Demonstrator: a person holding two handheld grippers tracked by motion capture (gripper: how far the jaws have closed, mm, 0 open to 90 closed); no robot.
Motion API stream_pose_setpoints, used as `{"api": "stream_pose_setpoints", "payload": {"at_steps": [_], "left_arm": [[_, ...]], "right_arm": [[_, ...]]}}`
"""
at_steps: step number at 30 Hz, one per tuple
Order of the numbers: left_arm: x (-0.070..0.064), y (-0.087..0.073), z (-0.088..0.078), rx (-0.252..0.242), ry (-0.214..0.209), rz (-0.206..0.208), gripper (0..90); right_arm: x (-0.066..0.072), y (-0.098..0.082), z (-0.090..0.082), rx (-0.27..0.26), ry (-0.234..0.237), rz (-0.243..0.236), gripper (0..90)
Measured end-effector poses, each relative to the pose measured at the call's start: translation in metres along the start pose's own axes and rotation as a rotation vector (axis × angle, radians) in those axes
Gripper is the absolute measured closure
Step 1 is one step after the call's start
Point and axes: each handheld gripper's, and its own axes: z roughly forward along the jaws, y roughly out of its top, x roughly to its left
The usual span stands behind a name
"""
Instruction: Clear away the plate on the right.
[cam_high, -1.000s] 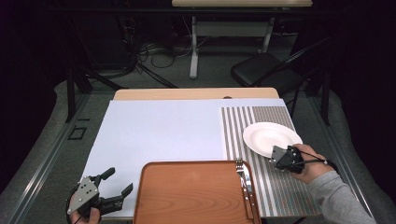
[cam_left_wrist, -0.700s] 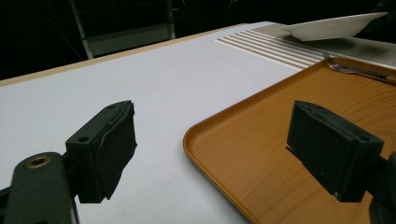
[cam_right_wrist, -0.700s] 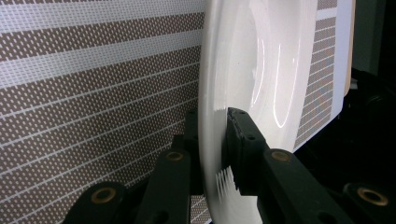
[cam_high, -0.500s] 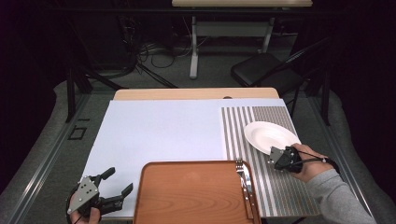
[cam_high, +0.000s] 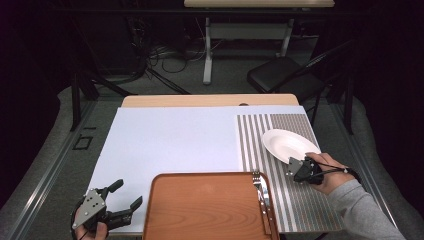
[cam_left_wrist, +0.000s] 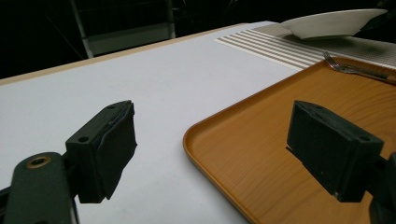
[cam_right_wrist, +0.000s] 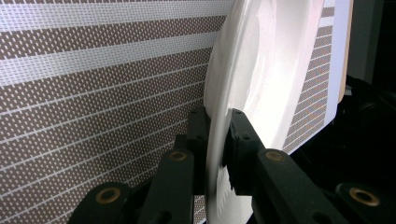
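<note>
A white plate (cam_high: 286, 143) rests tilted on the brown-and-white striped mat (cam_high: 251, 140) at the table's right. My right gripper (cam_high: 293, 165) is shut on its near rim, and its jaws have just been closing on it. In the right gripper view the plate (cam_right_wrist: 266, 60) stands edge-on between the pads (cam_right_wrist: 240, 135) of the right gripper (cam_right_wrist: 217, 122). My left gripper (cam_high: 127, 194) hovers open at the front left corner. In the left gripper view, the left gripper (cam_left_wrist: 219, 144) holds nothing, and the plate (cam_left_wrist: 331, 23) shows far off.
A wooden tray (cam_high: 200, 212) lies at the front middle, its corner (cam_left_wrist: 261, 130) between my left jaws' line of sight. A fork (cam_high: 260, 186) lies along its right rim. A white mat (cam_high: 170, 140) covers the left half of the table. A chair (cam_high: 280, 77) stands beyond.
The plate has tipped, its near edge raised off the striped mat in the right gripper's grip. The left gripper has stayed where it was.
</note>
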Motion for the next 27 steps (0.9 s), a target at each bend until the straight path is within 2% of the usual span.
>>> {"api": "stream_pose_setpoints", "payload": {"at_steps": [8, 9, 10, 12, 13, 17, 21, 27], "left_arm": [[0.0, 0.0, 0.001, 0.006, -0.003, 0.0, 15.7], [0.0, 0.0, 0.001, 0.006, -0.003, 0.0, 15.7], [0.0, 0.0, 0.001, 0.006, -0.003, -0.001, 15.7], [0.0, 0.0, 0.001, 0.004, -0.002, -0.003, 15.7], [0.0, 0.0, 0.001, 0.004, -0.002, -0.004, 15.7], [0.0, 0.0, 0.002, 0.004, -0.001, -0.005, 15.7], [0.0, 0.0, 0.001, 0.009, -0.003, -0.005, 15.7], [0.0, 0.0, 0.001, 0.006, 0.0, -0.002, 15.7]], "right_arm": [[-0.002, 0.0, -0.001, 0.006, 0.011, -0.009, 81.3], [-0.002, 0.0, -0.002, 0.006, 0.011, -0.005, 81.4], [-0.001, -0.001, -0.001, -0.016, 0.005, 0.006, 81.4], [-0.001, -0.002, -0.001, -0.016, 0.01, 0.041, 81.5], [-0.003, -0.002, -0.001, -0.022, 0.007, 0.023, 81.5], [-0.003, -0.002, -0.001, -0.033, 0.006, 0.038, 81.6], [-0.002, -0.001, -0.002, -0.041, -0.003, 0.029, 81.5], [0.006, 0.0, -0.018, -0.072, -0.036, 0.01, 81.5]]}}
